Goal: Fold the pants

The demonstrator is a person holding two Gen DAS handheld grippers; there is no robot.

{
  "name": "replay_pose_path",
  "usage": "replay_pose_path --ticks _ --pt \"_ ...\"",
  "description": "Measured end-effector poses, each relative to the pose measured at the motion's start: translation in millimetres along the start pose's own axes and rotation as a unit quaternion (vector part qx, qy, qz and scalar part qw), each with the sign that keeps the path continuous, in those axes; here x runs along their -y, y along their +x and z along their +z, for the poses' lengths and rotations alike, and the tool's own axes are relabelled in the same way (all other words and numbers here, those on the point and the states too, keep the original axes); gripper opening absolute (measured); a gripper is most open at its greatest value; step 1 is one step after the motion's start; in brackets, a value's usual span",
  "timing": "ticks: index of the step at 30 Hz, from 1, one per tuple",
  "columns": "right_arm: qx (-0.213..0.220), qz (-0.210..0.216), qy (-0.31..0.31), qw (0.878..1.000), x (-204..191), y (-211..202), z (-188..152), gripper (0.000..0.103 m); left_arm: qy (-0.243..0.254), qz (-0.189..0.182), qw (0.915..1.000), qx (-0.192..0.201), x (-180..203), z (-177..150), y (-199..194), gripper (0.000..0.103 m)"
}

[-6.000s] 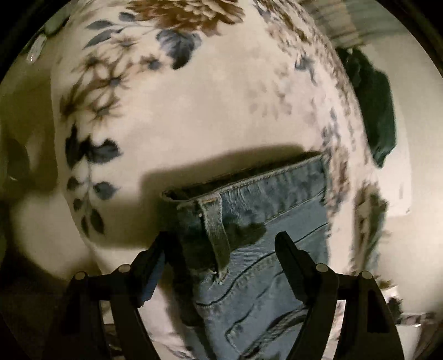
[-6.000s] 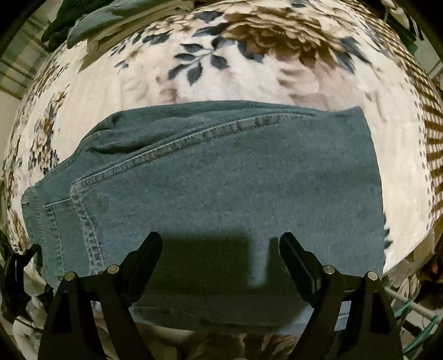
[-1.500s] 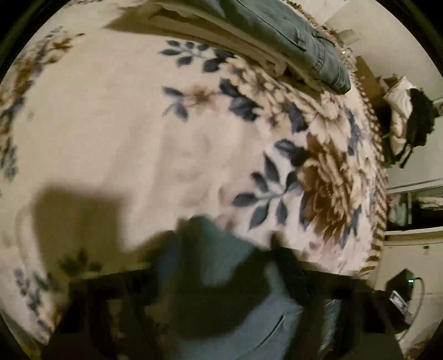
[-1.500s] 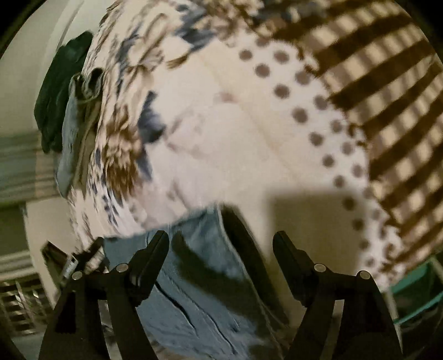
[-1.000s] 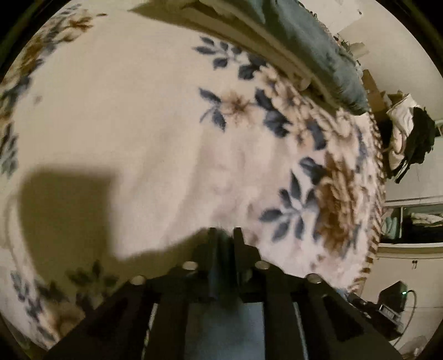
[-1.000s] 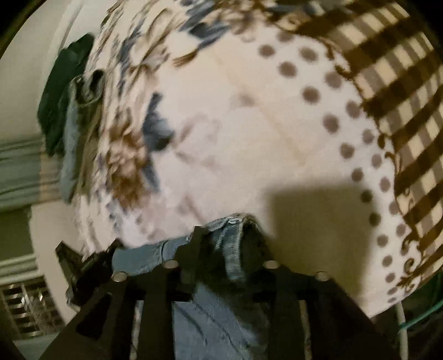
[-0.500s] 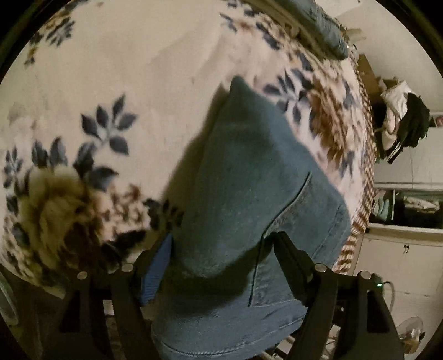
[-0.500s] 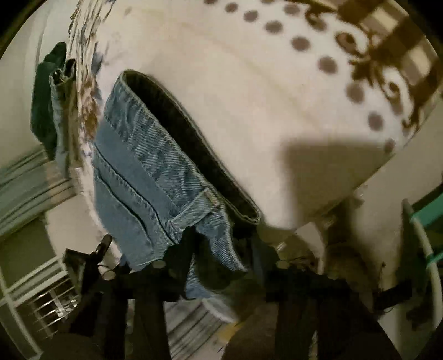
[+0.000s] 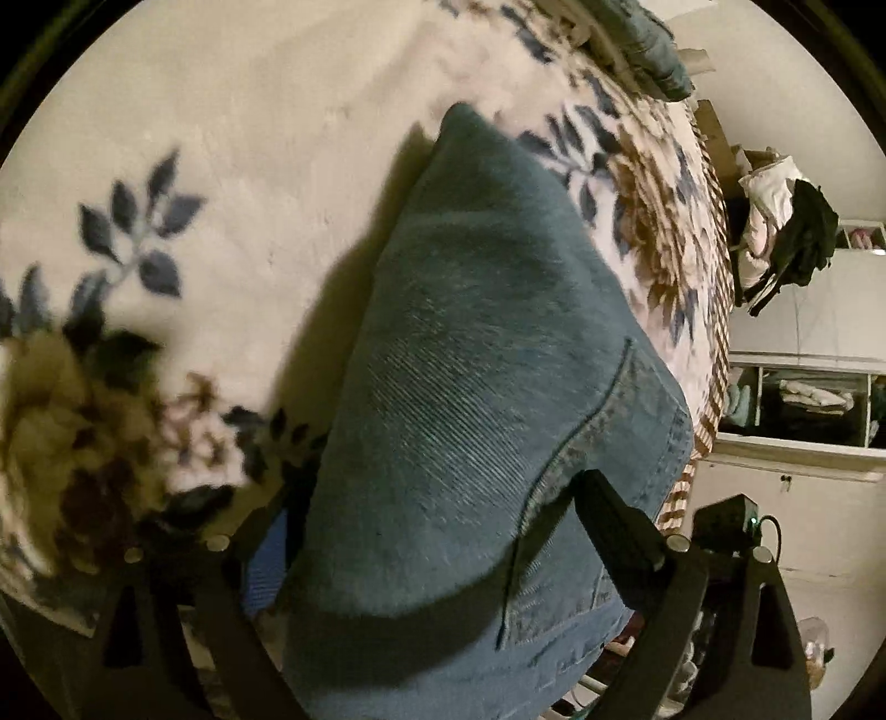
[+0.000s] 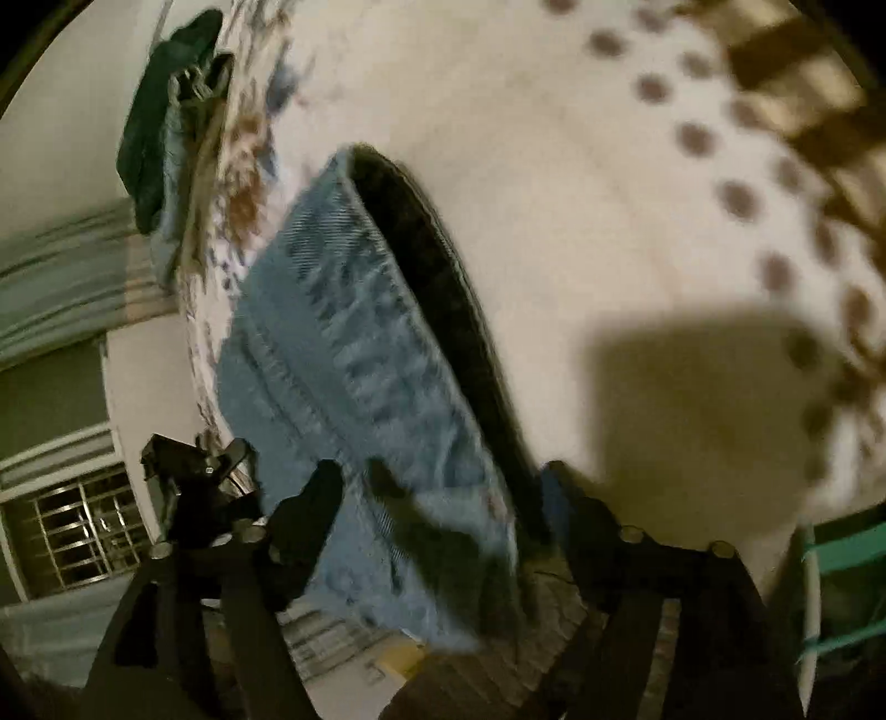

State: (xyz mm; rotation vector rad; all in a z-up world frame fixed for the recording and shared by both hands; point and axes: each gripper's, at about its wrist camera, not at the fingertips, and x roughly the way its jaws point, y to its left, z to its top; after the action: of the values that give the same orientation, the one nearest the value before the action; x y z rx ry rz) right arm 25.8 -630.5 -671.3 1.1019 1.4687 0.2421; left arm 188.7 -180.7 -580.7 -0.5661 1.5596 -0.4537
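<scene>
Jeans [image 9: 487, 387] are being left folded on the floral blanket [image 9: 249, 138], directly ahead of both tools — likely so the fold settles. Left gripper [image 9: 432, 520] and right gripper [image 10: 443, 498] are being held spread wide, straddling denim without pinching it.

The folded pants [image 9: 487, 387] lie on the blanket [image 9: 249, 138] at the bed's near edge. The left gripper [image 9: 432, 526] and right gripper [image 10: 443, 498] each straddle them. More folded clothes [image 9: 642, 33] lie at the bed's far side, shelves [image 9: 803, 399] beyond.
</scene>
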Motion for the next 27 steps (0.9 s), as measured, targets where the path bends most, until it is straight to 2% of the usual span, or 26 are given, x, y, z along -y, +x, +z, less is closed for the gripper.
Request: replay_pose_path --ticks 1,2,5,9,13,15,16,17,18,20,23,25,27 --pt "-0.003 0.020 -0.002 1.000 -2.3 1.8 2.0 0.102 -0.001 -0.005 1.0000 -0.002 -1.4 1.3 2.5 0.097" --pt "-0.008 0.028 -0.002 1.000 -6.0 4.9 4.6 0.103 0.000 -0.007 1.0000 -0.003 -2.1 1.8 3.5 0.098" --pt "-0.025 0.028 -0.027 0.999 -18.5 13.2 6.2 0.103 0.009 -0.012 0.9999 -0.006 -1.6 3.5 6.3 0.102" --pt "-0.046 0.058 -0.032 0.997 -30.6 28.5 8.1 0.103 0.016 -0.020 0.9996 -0.008 -2.5 5.0 8.2 0.102" --pt "-0.046 0.047 -0.038 0.997 -39.8 36.6 6.8 0.103 0.020 -0.030 0.9993 -0.003 -3.7 2.8 6.3 0.102" --pt "-0.041 0.031 -0.049 0.997 -49.9 41.3 7.5 0.094 0.031 -0.027 0.9991 0.006 -1.4 0.4 3.7 0.092" --pt "-0.039 0.002 -0.058 0.998 -54.3 43.1 7.3 0.074 0.038 -0.020 0.9990 0.014 -0.3 -1.3 1.3 0.072" --pt "-0.037 -0.016 -0.061 0.997 -58.2 45.9 9.4 0.057 0.042 -0.010 0.9989 0.020 -0.1 -3.2 -1.3 0.060" --pt "-0.035 -0.021 -0.060 0.997 -60.9 46.1 8.6 0.055 0.044 -0.009 0.9987 0.025 -0.9 -5.8 -4.5 0.055" --pt "-0.033 -0.028 -0.068 0.997 -70.2 46.5 6.8 0.044 0.044 -0.016 0.9983 0.036 -2.4 -11.1 -12.5 0.039" --pt "-0.030 -0.044 -0.101 0.993 -96.0 46.1 5.1 0.038 0.032 -0.016 0.9984 0.044 -6.5 -17.4 -22.1 0.036" --pt "-0.030 -0.040 -0.124 0.991 -110.3 42.6 8.4 0.037 0.016 -0.019 0.9987 0.045 -11.7 -19.0 -24.1 0.036" --pt "-0.038 -0.043 -0.132 0.990 -113.6 44.0 13.2 0.036 0.001 -0.030 0.9987 0.041 -17.8 -19.4 -21.4 0.036"
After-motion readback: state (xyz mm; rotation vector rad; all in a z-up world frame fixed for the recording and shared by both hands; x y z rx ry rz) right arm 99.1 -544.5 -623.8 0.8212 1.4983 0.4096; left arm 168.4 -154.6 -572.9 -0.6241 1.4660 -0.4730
